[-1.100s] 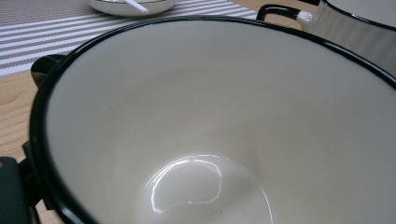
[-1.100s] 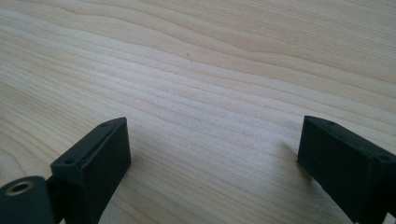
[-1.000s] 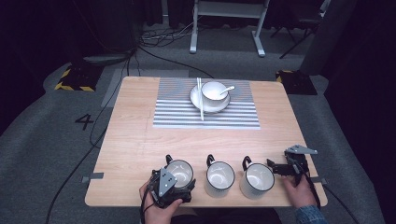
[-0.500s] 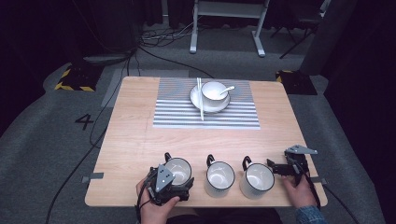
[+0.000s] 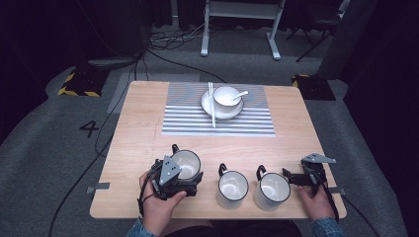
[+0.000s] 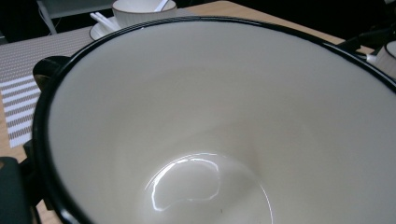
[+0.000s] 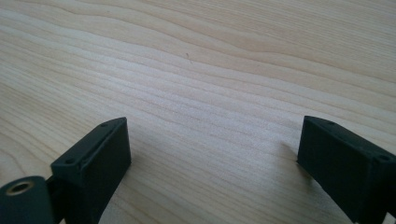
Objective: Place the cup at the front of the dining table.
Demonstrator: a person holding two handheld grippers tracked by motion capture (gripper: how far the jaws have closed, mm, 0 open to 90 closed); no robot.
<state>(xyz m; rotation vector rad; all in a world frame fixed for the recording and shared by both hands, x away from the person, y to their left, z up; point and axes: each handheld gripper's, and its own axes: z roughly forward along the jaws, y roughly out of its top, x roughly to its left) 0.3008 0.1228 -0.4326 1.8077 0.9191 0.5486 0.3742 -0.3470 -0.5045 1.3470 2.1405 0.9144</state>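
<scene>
Now left gripper [image 5: 184, 178] is clamped on the rim of the left mug [image 5: 186, 164], at 7 o'clock on the table [image 5: 138, 128]; mug looks lifted and tilted. Middle mug [image 5: 232, 188] and right mug [image 5: 272, 190] stand at 6 and 5 o'clock. Right gripper [image 5: 290, 177], jaws wide and empty, sits just beside right mug at its 3 o'clock. Bowl [image 5: 227, 97] at 12.

Your wooden table [image 5: 138, 128], quick look

You've got a striped placemat [image 5: 188, 121] at the far side and 2 mugs [image 5: 232, 187] [image 5: 272, 190] sitting near your edge.
</scene>
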